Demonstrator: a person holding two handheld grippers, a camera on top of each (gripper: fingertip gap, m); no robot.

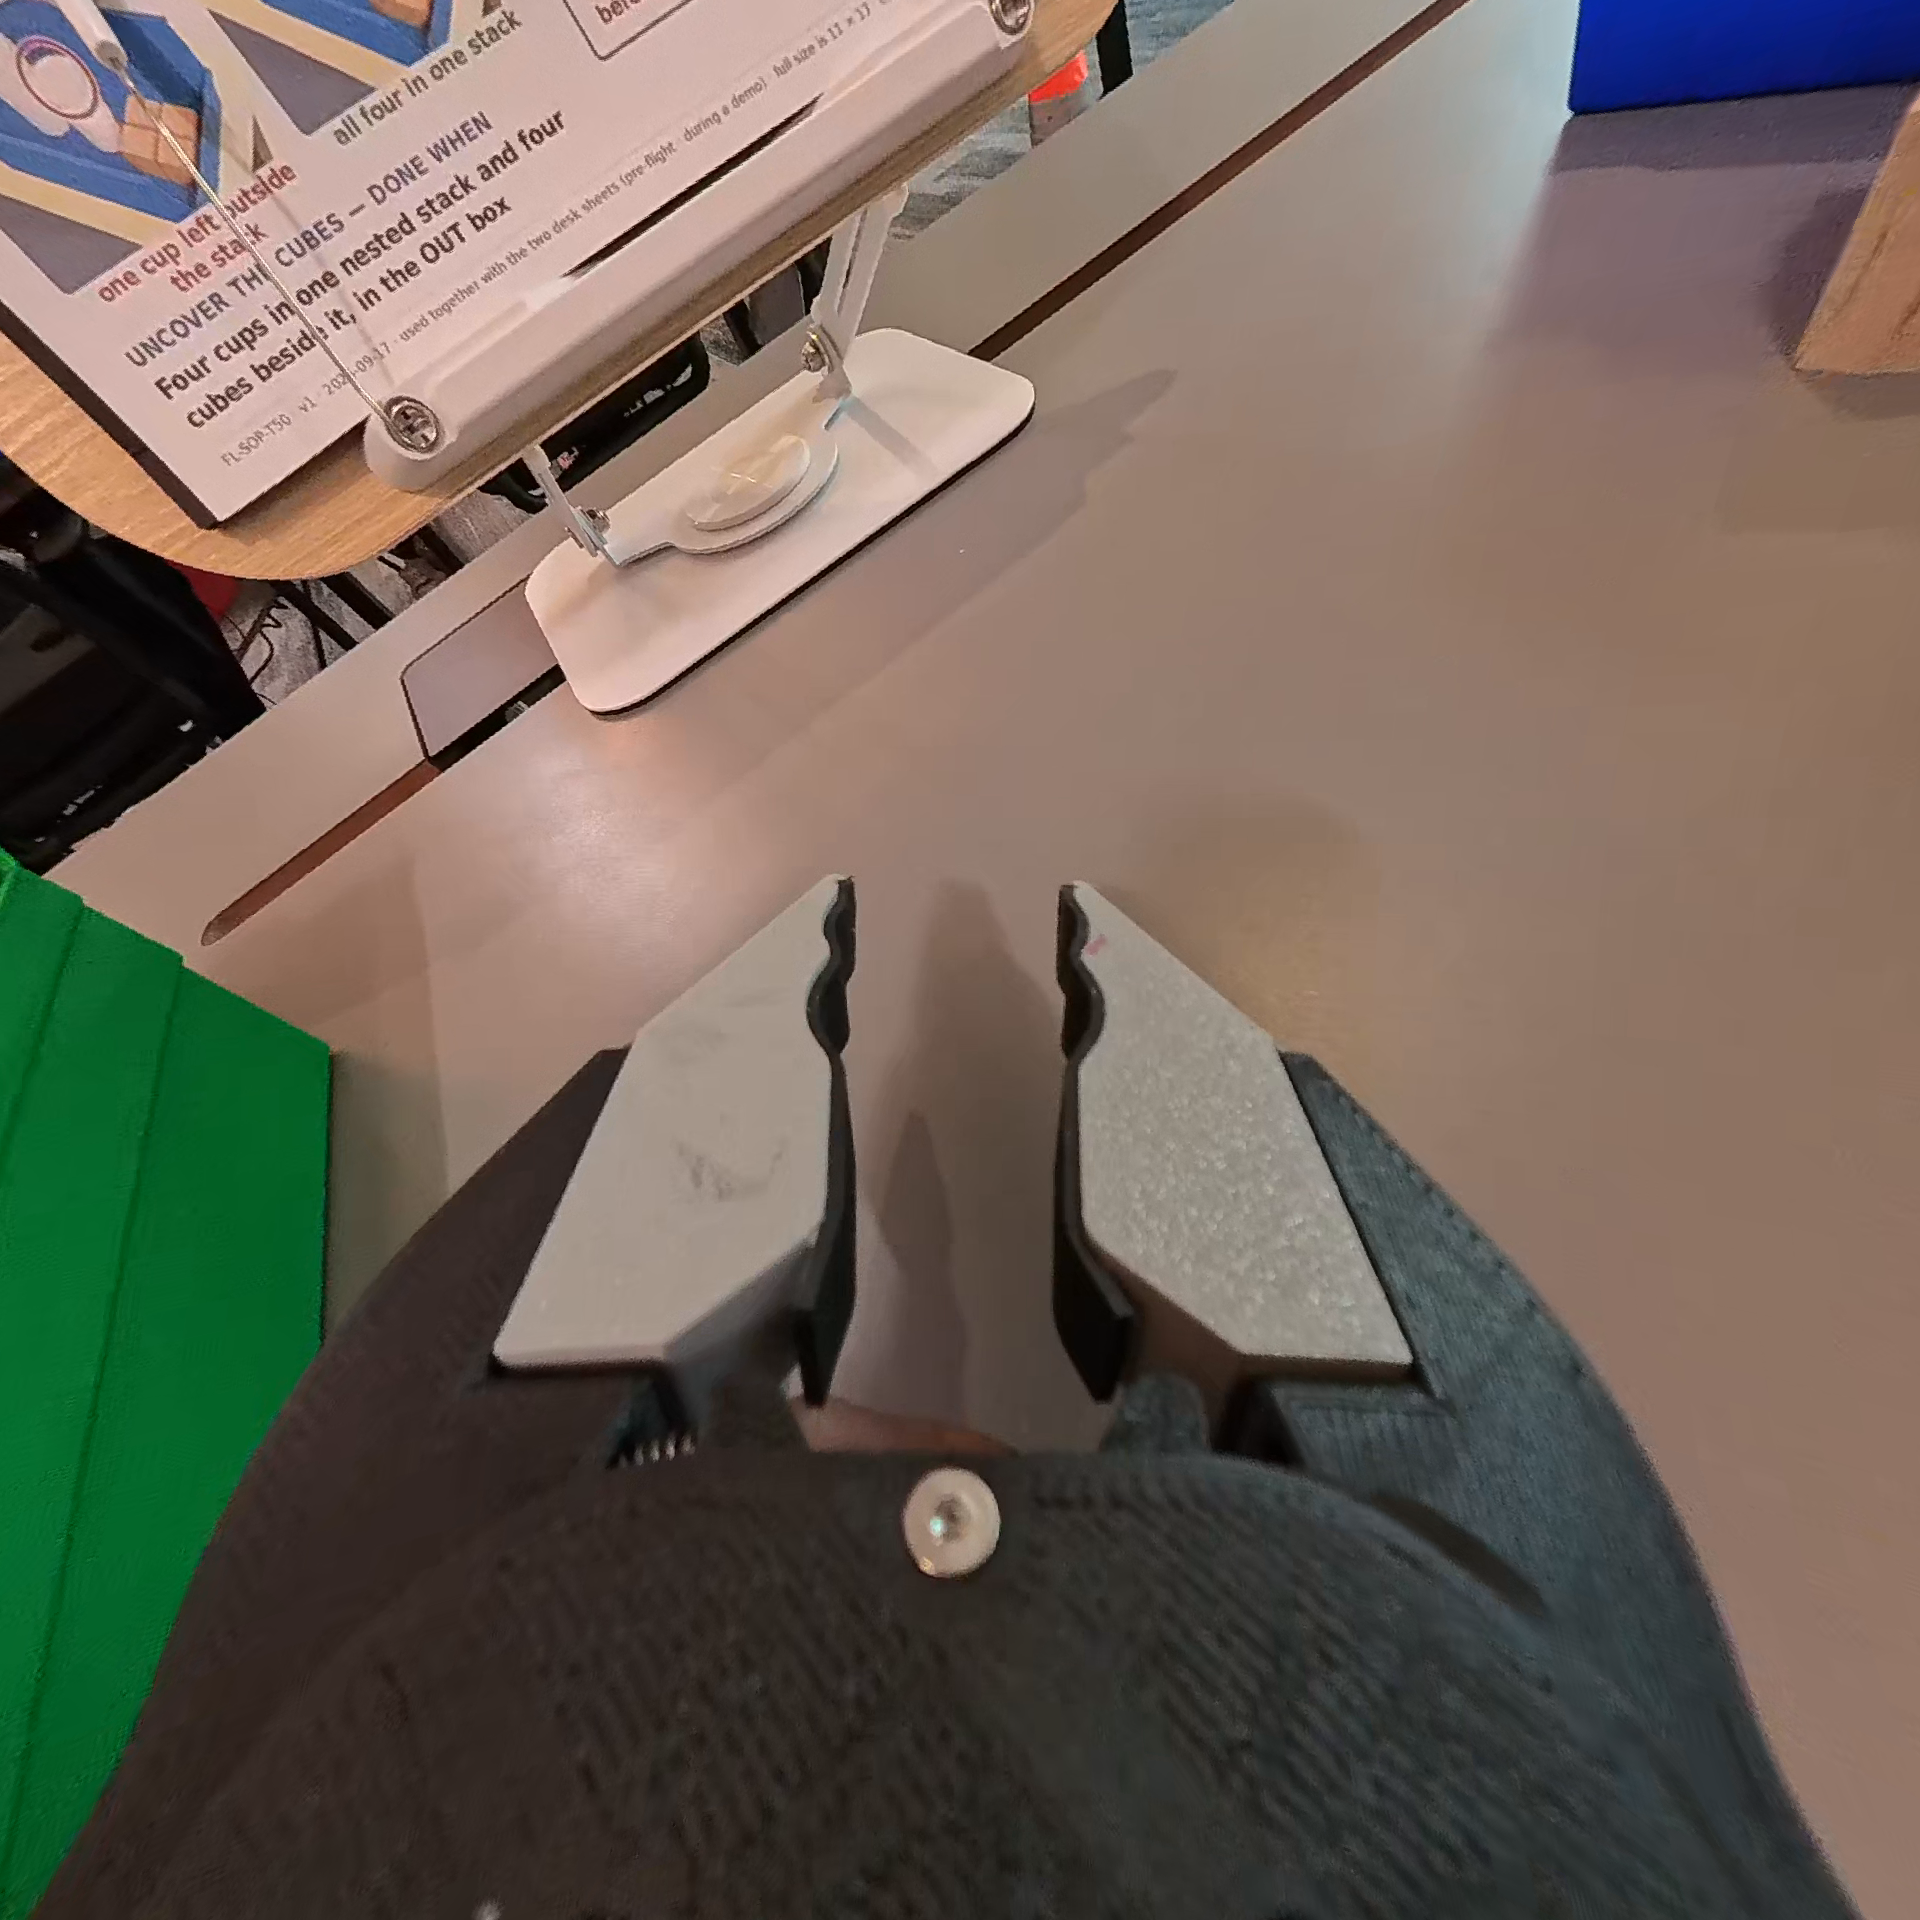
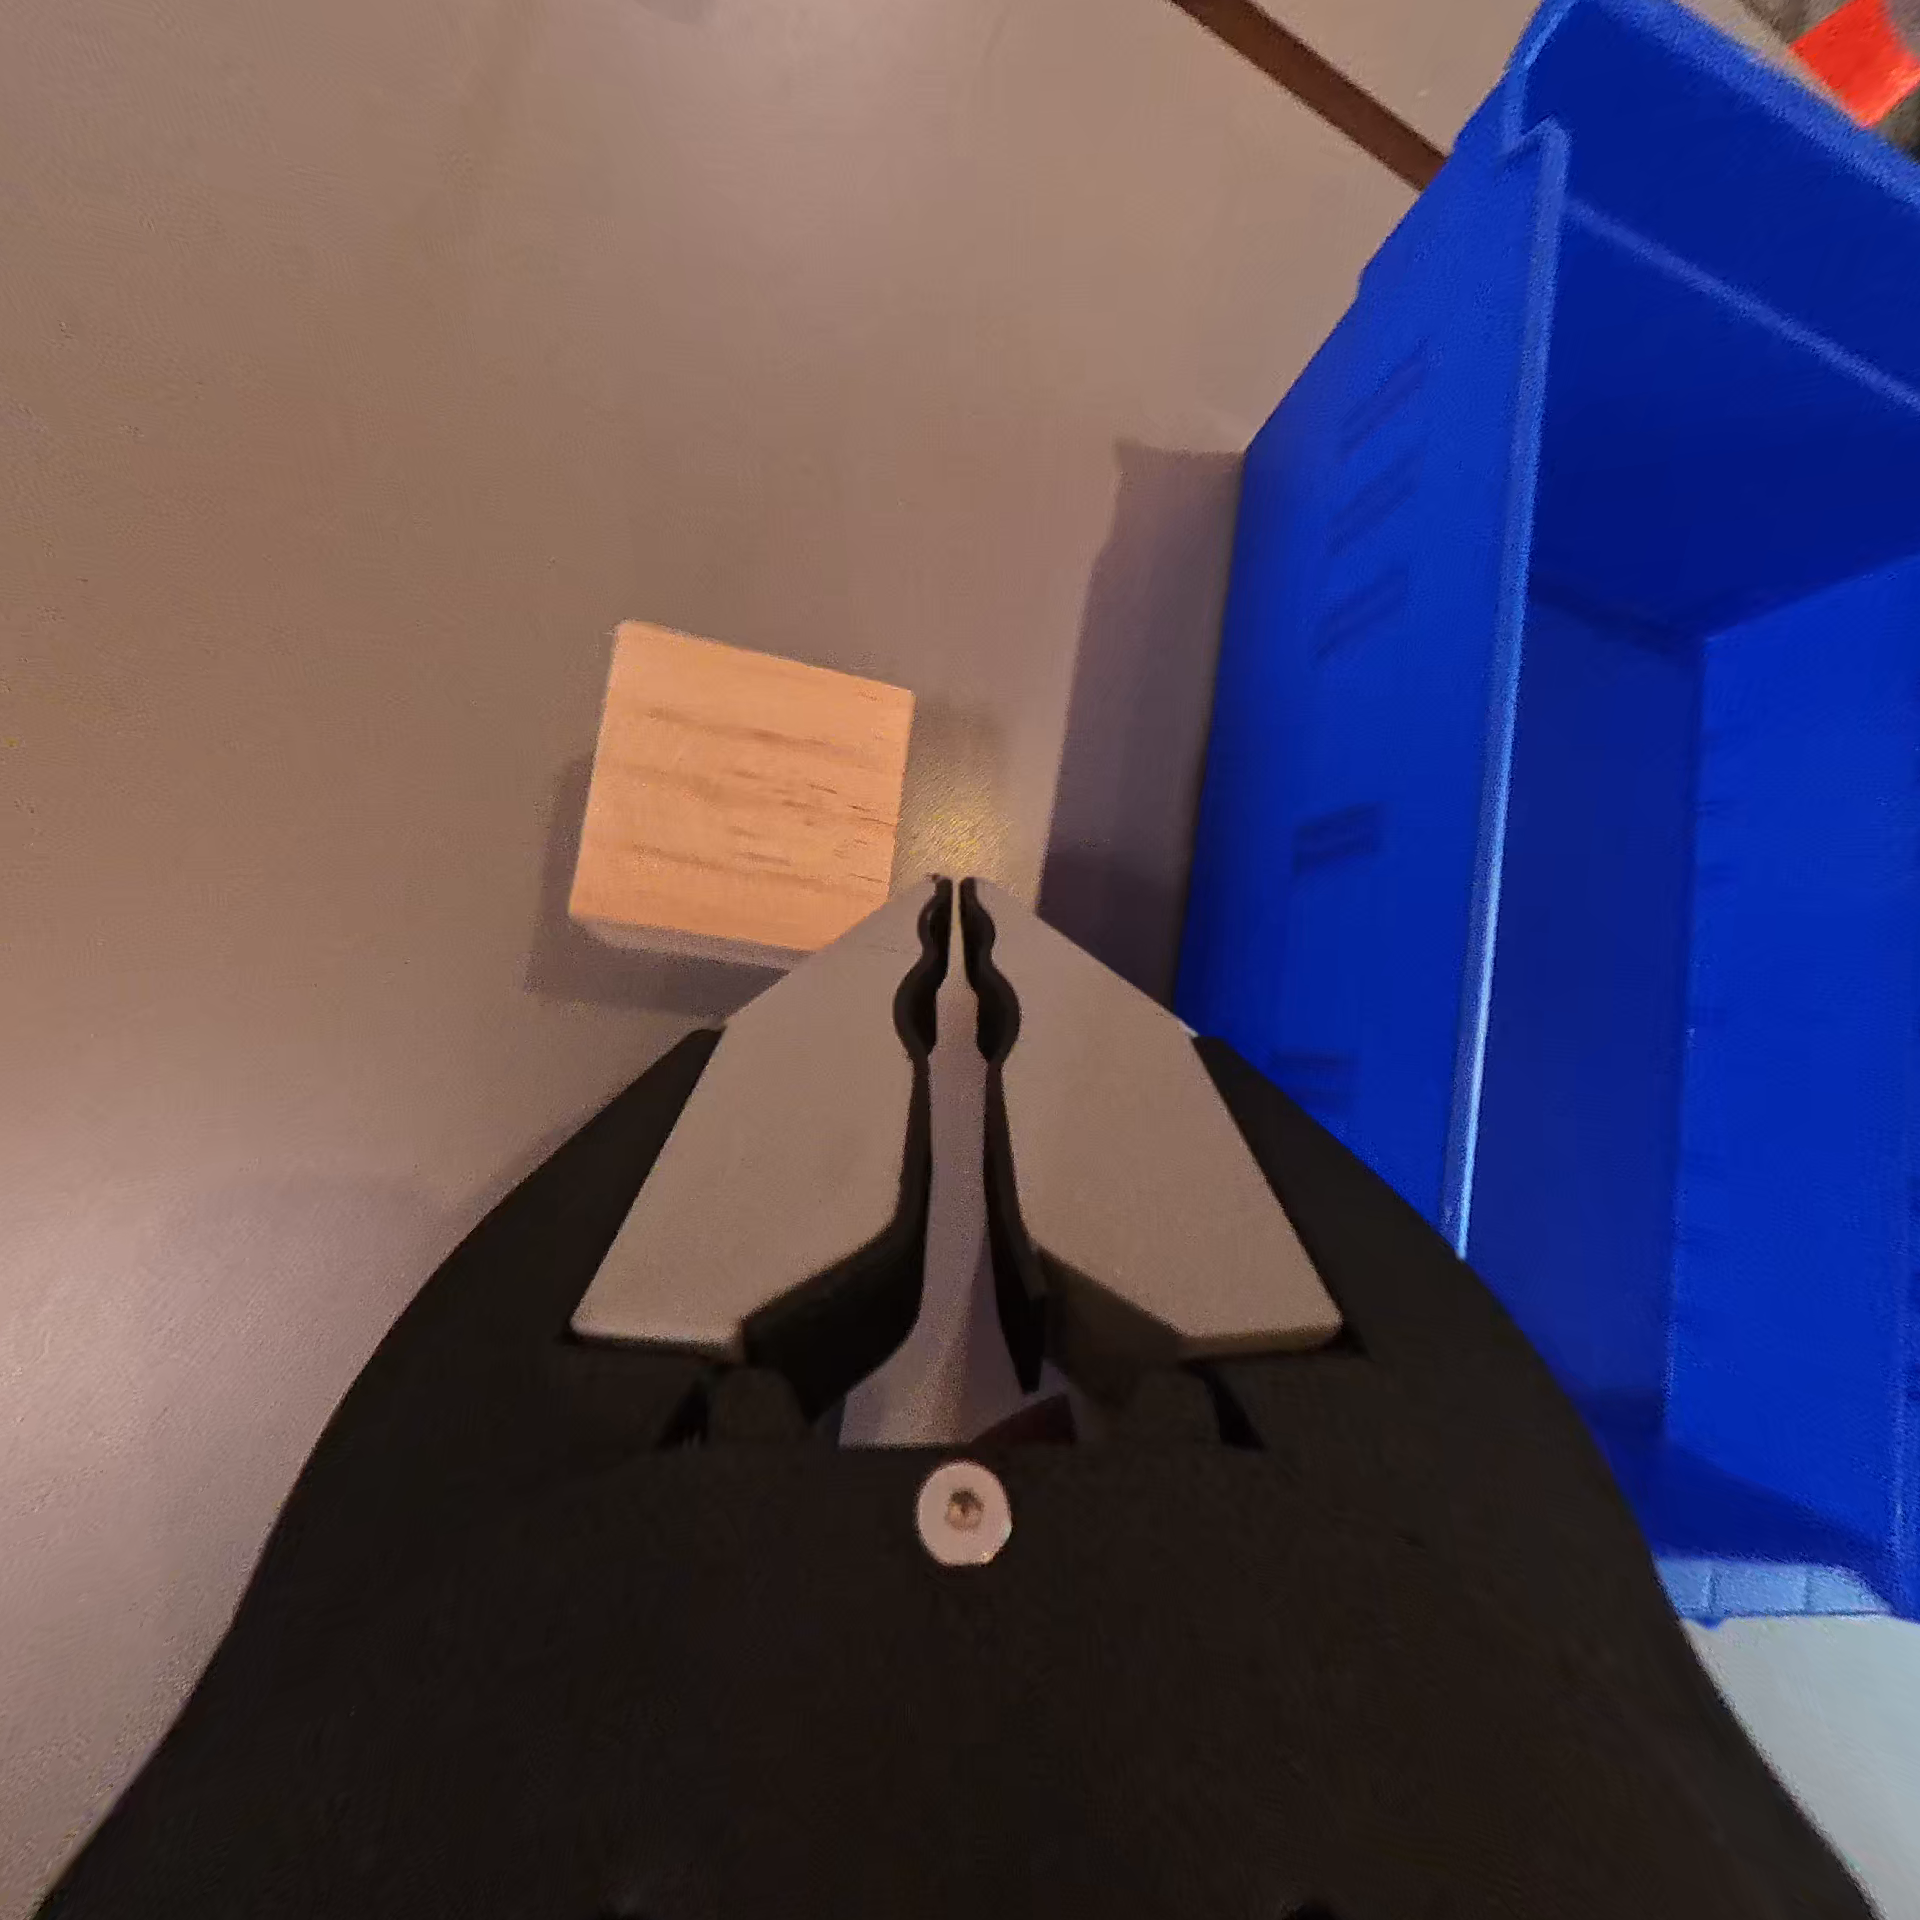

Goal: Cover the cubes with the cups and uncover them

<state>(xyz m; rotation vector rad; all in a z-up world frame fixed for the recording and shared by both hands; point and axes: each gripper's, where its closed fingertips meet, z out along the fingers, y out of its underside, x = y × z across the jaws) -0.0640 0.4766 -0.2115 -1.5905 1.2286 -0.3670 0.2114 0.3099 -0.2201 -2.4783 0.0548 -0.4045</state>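
In the right wrist view a wooden cube (image 2: pixel 740 784) sits on the grey table, uncovered, just left of and beyond my right gripper (image 2: pixel 952 883). The right gripper's jaws are shut with nothing between them, above the table between the cube and a blue bin (image 2: pixel 1455 727). In the left wrist view my left gripper (image 1: pixel 956 894) is open and empty over bare table. A wooden block's corner (image 1: pixel 1865 281) shows at the right edge of that view. No cup is in view.
A white stand (image 1: pixel 769 520) holding an instruction board (image 1: pixel 343 208) is at the table's far edge. A green bin (image 1: pixel 125 1299) lies at the left of the left gripper. The blue bin also shows at the far right (image 1: pixel 1745 52).
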